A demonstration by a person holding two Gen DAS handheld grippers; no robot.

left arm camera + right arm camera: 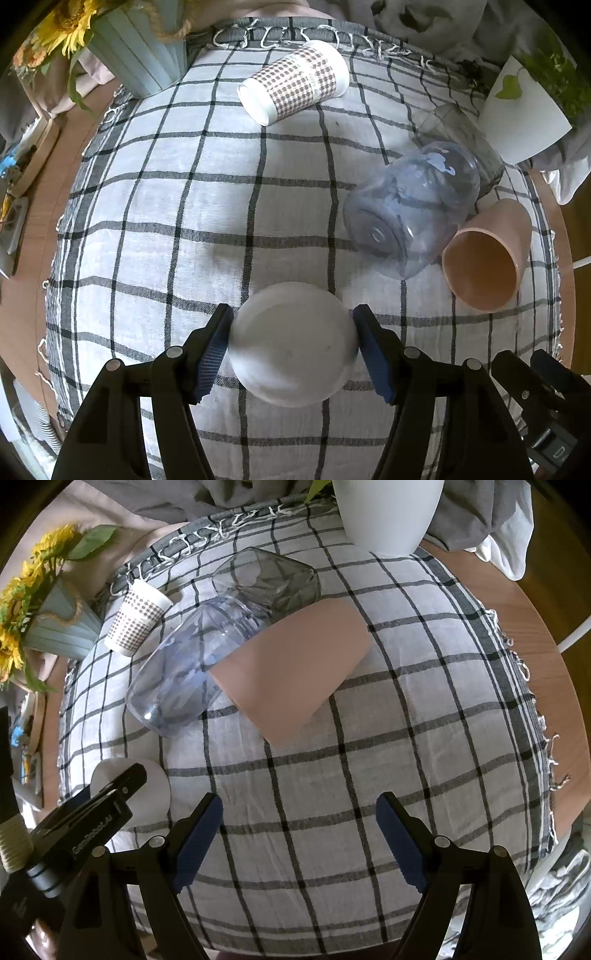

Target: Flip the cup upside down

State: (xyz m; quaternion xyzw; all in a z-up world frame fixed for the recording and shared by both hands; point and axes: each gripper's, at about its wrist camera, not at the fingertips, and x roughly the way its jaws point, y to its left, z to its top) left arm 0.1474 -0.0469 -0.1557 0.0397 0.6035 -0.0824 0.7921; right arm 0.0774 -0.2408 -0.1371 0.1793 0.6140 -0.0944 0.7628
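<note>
My left gripper is shut on a white cup; both blue pads press its sides, and its flat base faces the camera above the checked cloth. The same cup shows at the left of the right wrist view, partly hidden by the left gripper's body. My right gripper is open and empty over the cloth near the front. A pink cup lies on its side, also visible in the left wrist view. A clear blue plastic cup lies on its side against it.
A houndstooth paper cup lies on its side at the back. A grey glass tumbler lies behind the blue cup. A sunflower vase stands back left, a white pot back right. The cloth covers a round wooden table.
</note>
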